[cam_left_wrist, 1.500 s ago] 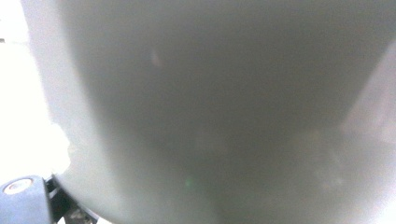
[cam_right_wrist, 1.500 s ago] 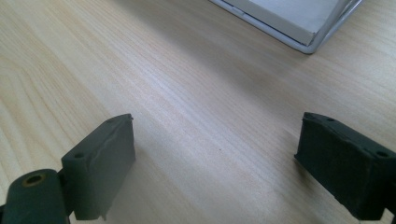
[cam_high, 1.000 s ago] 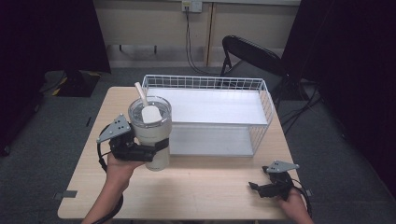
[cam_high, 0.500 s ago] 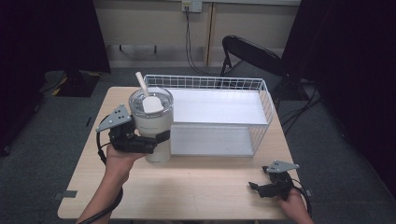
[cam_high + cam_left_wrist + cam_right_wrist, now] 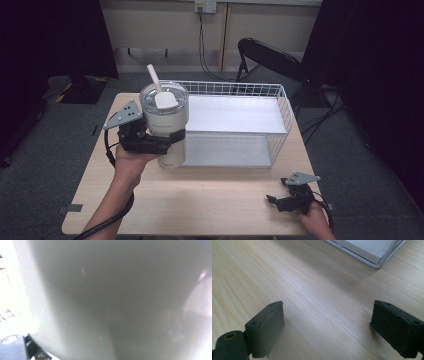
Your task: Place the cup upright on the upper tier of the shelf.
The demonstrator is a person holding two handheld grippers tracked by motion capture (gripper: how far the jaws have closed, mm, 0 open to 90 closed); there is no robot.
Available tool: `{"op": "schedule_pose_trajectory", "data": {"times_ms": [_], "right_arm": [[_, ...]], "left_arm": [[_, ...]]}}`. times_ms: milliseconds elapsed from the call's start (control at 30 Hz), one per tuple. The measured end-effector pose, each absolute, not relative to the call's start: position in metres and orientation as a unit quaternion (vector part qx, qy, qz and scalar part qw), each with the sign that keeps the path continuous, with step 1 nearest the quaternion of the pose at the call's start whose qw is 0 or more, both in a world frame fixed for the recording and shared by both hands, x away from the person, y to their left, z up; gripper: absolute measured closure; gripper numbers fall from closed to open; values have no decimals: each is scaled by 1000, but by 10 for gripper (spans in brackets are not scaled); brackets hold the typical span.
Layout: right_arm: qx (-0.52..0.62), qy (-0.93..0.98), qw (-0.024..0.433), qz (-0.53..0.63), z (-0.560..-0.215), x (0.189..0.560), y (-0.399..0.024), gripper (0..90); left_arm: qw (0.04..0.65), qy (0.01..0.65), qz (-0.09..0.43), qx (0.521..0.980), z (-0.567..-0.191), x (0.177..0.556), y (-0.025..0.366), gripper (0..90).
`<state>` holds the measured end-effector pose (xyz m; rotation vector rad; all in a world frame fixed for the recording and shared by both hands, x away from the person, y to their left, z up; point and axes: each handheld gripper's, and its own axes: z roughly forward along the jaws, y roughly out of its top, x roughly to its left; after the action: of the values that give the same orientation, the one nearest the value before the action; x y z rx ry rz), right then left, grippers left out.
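Above the tabletop [image 5: 200, 200], our left gripper [image 5: 145, 141] clamps the tumbler [image 5: 165, 125] upright, seemingly basket-bound [image 5: 280, 100], while right gripper [image 5: 337, 325] rests open, empty.

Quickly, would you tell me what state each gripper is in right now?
Left gripper: shut on the tumbler, held up beside the wire basket.
Right gripper: open, holding nothing, above the table.
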<state>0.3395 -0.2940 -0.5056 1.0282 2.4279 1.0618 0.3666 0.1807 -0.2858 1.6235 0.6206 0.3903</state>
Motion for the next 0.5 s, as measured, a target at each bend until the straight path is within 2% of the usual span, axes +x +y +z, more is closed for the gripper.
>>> {"op": "schedule_pose_trajectory", "data": {"times_ms": [500], "right_arm": [[357,845,149,370,-506,340,-294,107]], "left_arm": [[626,275,173,709,-267,379,172,71]]}}
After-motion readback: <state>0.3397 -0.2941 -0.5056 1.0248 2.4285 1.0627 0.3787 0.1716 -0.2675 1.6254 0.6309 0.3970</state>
